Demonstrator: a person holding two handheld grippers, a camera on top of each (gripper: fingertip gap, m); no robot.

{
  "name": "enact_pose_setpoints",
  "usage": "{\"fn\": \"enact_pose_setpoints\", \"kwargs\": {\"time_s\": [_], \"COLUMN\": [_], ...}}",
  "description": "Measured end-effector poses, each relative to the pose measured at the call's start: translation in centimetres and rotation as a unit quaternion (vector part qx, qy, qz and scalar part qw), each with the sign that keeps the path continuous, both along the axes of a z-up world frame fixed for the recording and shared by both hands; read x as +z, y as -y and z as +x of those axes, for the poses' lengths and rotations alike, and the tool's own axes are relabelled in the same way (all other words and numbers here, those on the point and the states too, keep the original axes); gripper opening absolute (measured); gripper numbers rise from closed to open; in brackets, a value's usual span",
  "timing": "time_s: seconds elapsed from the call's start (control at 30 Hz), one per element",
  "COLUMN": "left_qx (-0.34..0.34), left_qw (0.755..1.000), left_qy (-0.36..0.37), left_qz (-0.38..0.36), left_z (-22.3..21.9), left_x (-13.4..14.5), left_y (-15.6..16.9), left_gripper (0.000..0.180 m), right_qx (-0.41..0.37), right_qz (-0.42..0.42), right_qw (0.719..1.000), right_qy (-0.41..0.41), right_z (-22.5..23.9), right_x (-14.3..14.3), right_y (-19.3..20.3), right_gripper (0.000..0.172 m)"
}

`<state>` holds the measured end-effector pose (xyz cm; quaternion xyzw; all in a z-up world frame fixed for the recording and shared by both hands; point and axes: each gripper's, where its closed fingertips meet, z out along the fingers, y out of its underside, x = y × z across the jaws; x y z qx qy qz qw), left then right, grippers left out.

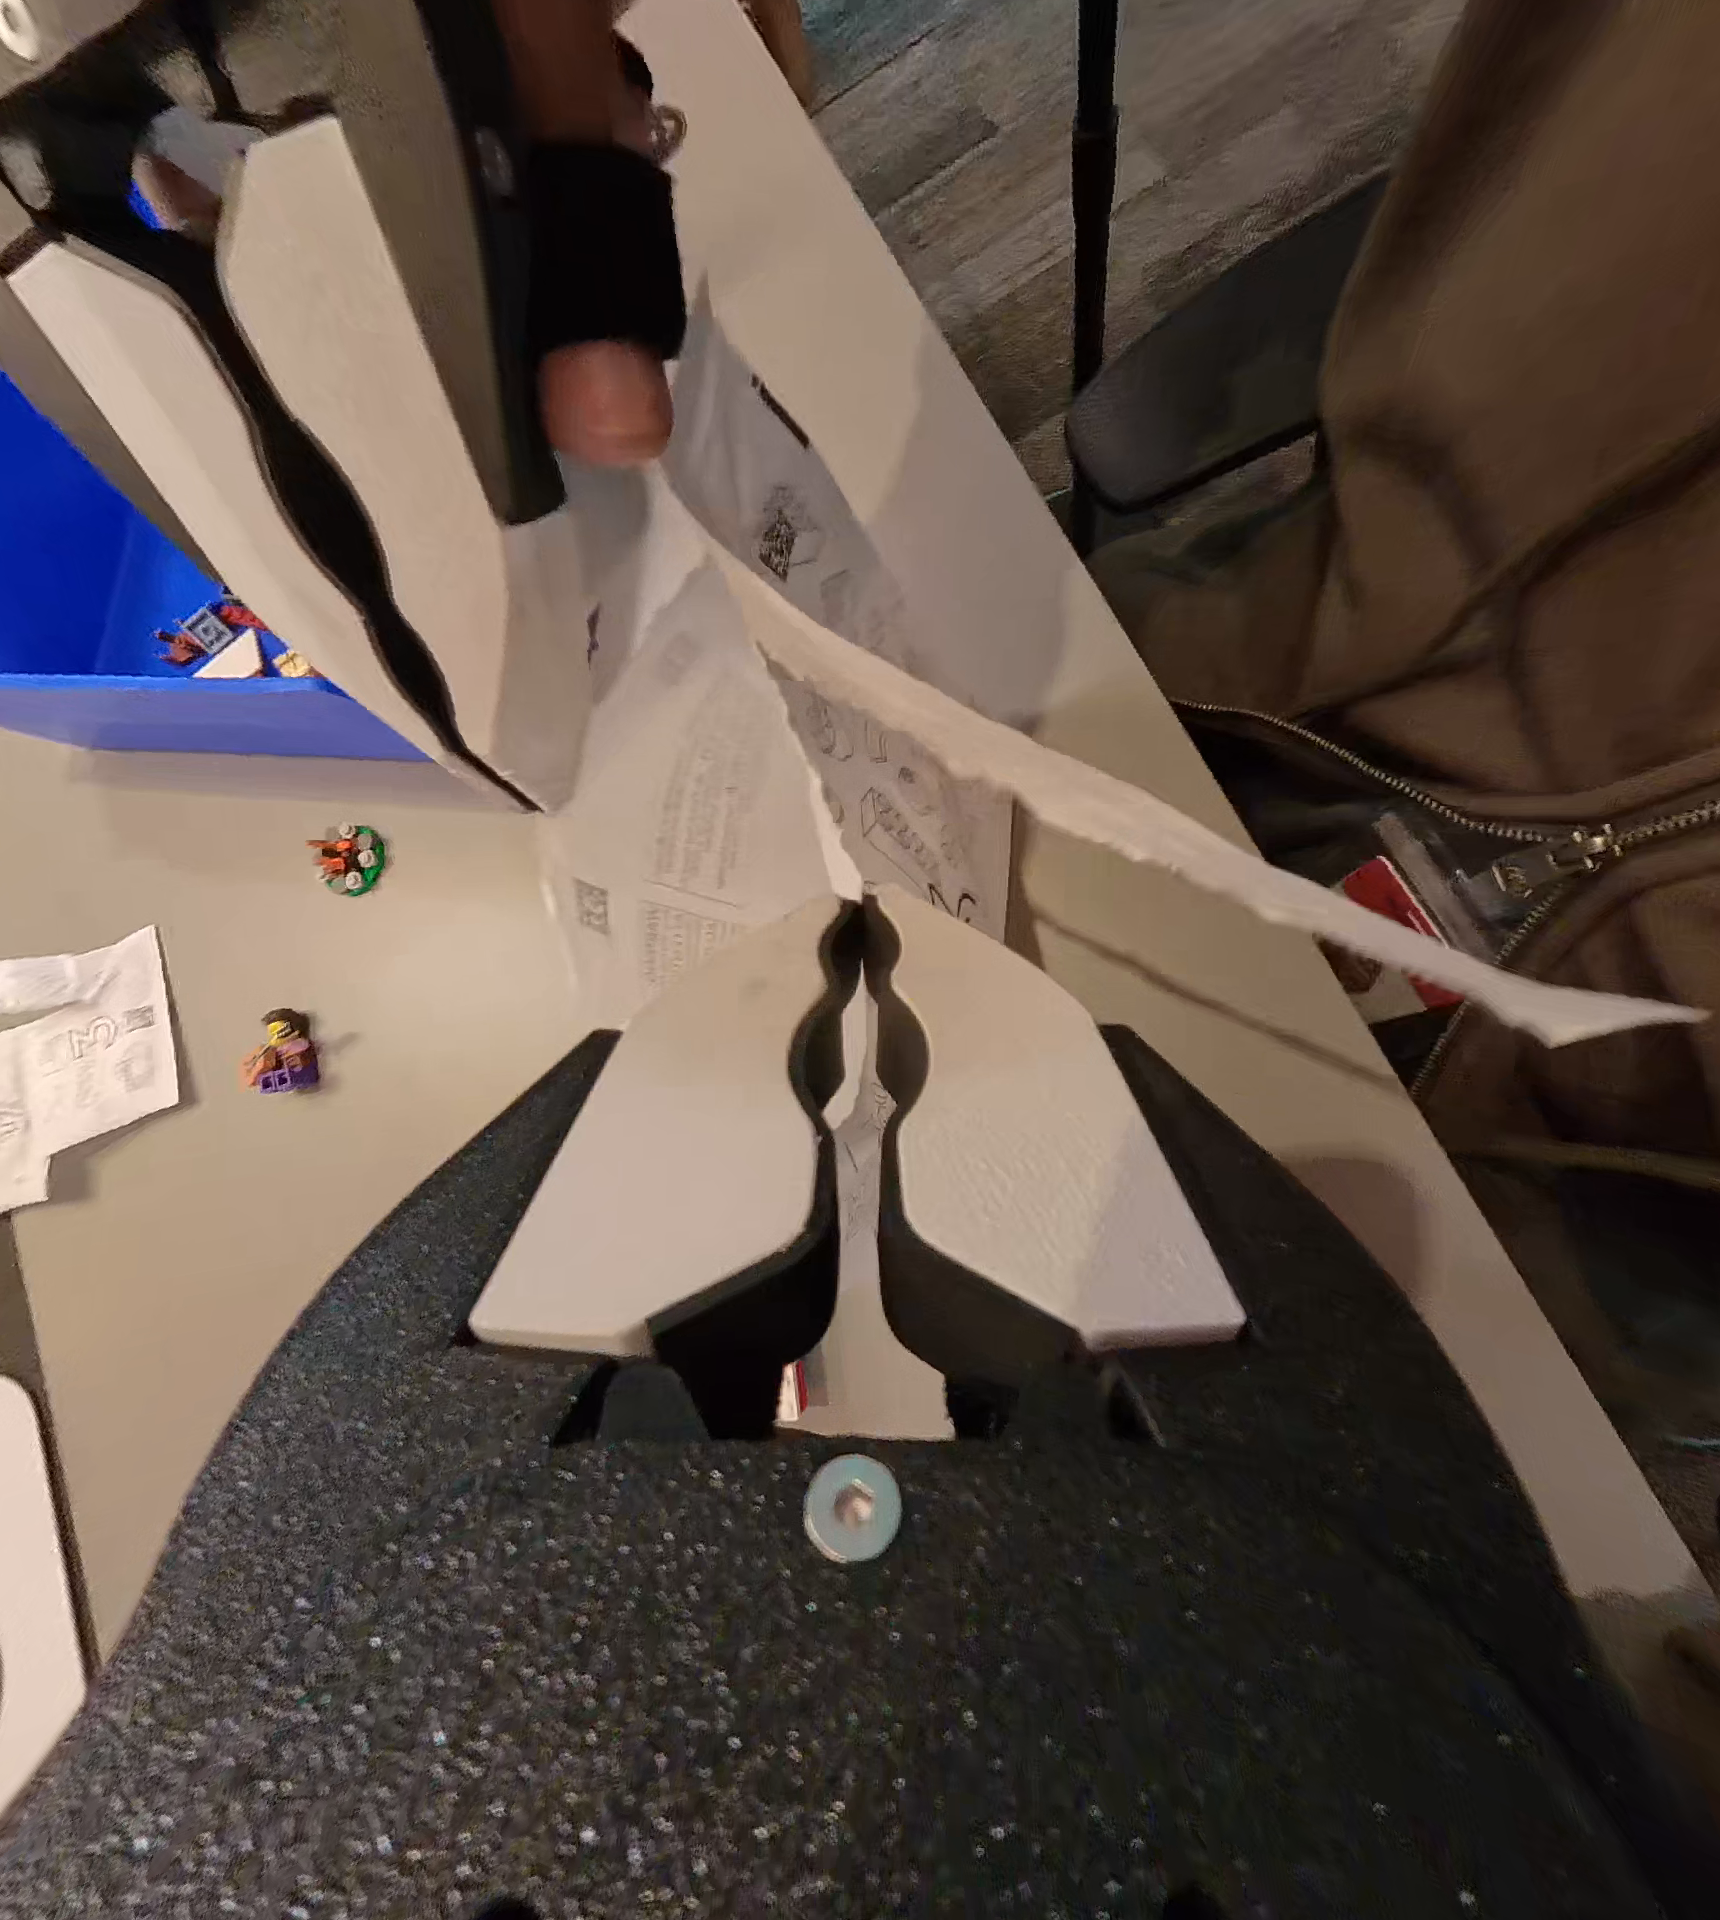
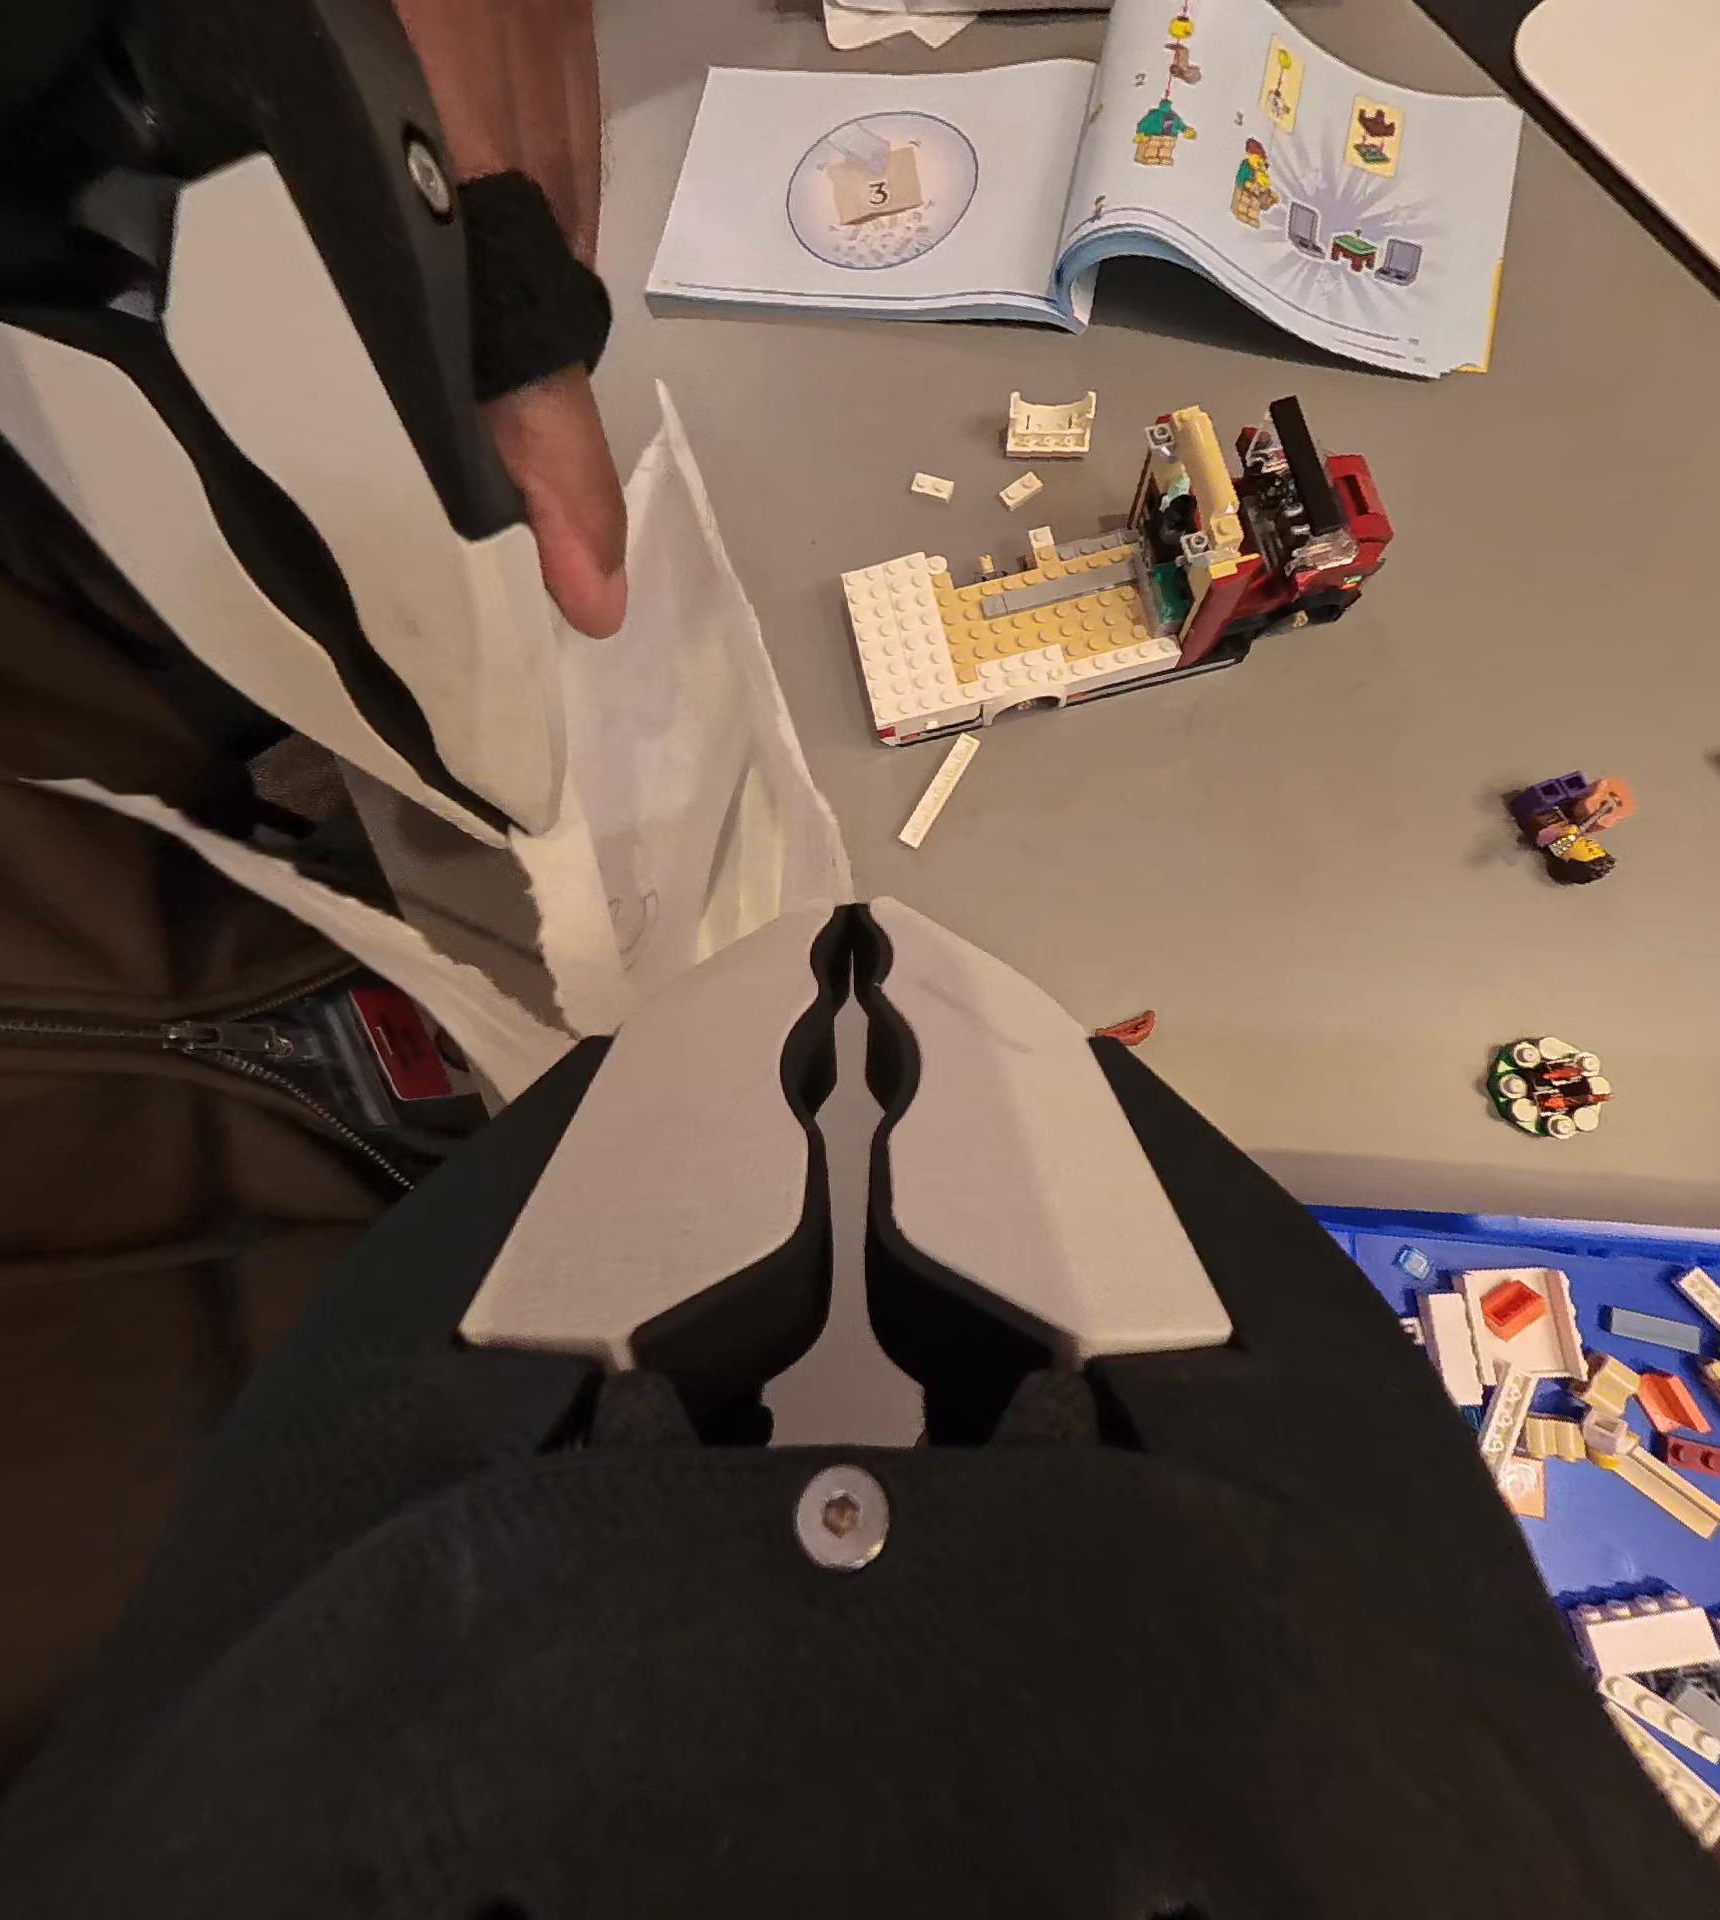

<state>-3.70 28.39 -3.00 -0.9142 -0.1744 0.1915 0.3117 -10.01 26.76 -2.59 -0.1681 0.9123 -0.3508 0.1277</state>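
I see a plain grey worktop (image 2: 1251,935) running through both views, matte and evenly lit by soft, warm indoor light with faint shadows. Beyond its far edge in the left wrist view, I make out a floor (image 1: 939,156) of grey-green carpet, a thin black pole (image 1: 1095,208) standing upright on it, and part of a dark chair (image 1: 1209,416) near the pole.
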Motion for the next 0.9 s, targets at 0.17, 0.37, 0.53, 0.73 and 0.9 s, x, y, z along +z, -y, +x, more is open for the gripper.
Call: {"fn": "enact_pose_setpoints", "kwargs": {"time_s": [0.17,0.37,0.53,0.73,0.9], "left_qx": [0.012,0.031,0.038,0.034,-0.006], "left_qw": [1.000,0.997,0.994,0.994,0.997], "left_qy": [0.010,0.019,0.014,0.018,0.046], "left_qz": [-0.018,-0.065,-0.100,-0.106,-0.058], "left_z": [-0.1,0.2,0.2,0.3,1.5], "left_x": [-0.6,-1.1,-1.5,-1.3,-0.6], "left_y": [0.3,0.9,1.2,1.2,0.2], "left_gripper": [0.002,0.008,0.017,0.000,0.000], "right_qx": [0.023,0.046,0.076,0.076,0.062], "right_qz": [0.007,0.011,0.019,0.029,0.035], "right_qw": [1.000,0.999,0.997,0.997,0.995], "right_qy": [-0.003,-0.001,0.012,-0.002,-0.072], "right_z": [1.2,2.6,4.1,3.4,1.3], "right_x": [0.2,0.5,0.7,0.6,-0.1], "right_y": [0.0,-0.2,-0.6,-0.5,0.0], "right_gripper": [0.000,0.000,0.000,0.000,0.000]}}
